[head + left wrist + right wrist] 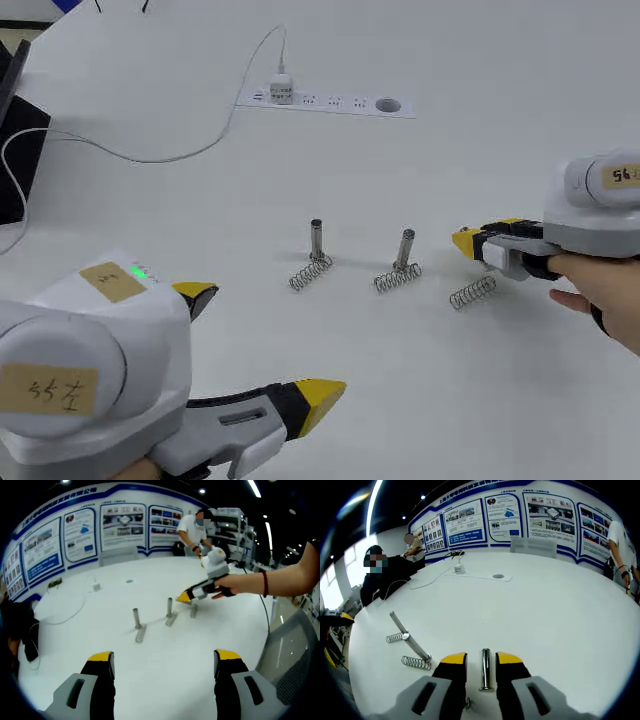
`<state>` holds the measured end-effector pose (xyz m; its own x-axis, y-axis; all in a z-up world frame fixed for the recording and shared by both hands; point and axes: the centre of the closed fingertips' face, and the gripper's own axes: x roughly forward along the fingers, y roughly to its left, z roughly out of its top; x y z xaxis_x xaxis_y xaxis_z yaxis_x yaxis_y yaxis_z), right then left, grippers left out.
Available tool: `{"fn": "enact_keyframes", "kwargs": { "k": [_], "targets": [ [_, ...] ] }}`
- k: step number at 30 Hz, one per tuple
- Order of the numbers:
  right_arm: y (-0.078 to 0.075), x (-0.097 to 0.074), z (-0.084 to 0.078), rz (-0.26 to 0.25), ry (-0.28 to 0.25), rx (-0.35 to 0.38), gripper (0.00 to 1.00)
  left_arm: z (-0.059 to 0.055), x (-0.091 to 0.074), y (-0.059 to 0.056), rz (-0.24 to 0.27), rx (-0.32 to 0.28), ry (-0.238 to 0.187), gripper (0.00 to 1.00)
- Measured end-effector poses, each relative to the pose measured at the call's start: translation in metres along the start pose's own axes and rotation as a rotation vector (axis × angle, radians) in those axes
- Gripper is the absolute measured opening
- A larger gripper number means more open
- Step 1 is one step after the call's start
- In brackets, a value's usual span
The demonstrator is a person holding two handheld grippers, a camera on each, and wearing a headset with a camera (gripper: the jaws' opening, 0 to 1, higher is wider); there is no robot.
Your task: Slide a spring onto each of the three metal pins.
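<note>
Two metal pins (316, 239) (406, 247) stand upright on the white table, each with a spring (311, 272) (398, 277) lying at its foot. A third spring (473, 292) lies further right, just below my right gripper (465, 240). In the right gripper view a third pin (485, 669) stands between that gripper's (481, 659) yellow tips; the jaws are close on either side, with a thin strip of table showing on each. My left gripper (258, 340) hovers near the table's front, wide open (163, 657) with nothing in it, pointing toward the pins.
A white power strip (330, 102) with a plugged charger and cable lies at the back of the table. A dark object (15, 140) sits at the left edge. A seated person (380, 575) is beyond the table, and a mesh chair (295, 655) stands at its side.
</note>
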<state>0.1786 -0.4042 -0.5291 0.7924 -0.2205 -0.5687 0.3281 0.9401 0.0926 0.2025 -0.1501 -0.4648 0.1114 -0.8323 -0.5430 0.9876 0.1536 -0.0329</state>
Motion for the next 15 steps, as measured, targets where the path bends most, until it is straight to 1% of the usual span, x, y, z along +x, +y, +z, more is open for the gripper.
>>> {"fn": "enact_keyframes", "kwargs": {
  "k": [5,8,15],
  "targets": [
    [-0.0027,0.0040,0.0001,-0.002,-0.001,0.011,0.21,-0.0008,0.0001,0.0006,-0.001,-0.002,0.001,0.83],
    [-0.0028,0.0061,-0.0010,0.007,0.005,0.026,0.18,-0.0011,0.0002,0.0015,0.000,-0.003,0.003,0.82],
    [-0.0048,0.0096,-0.0046,-0.002,0.025,0.022,0.16,-0.0006,-0.0004,0.0019,-0.004,-0.004,0.002,0.82]
  ]
}}
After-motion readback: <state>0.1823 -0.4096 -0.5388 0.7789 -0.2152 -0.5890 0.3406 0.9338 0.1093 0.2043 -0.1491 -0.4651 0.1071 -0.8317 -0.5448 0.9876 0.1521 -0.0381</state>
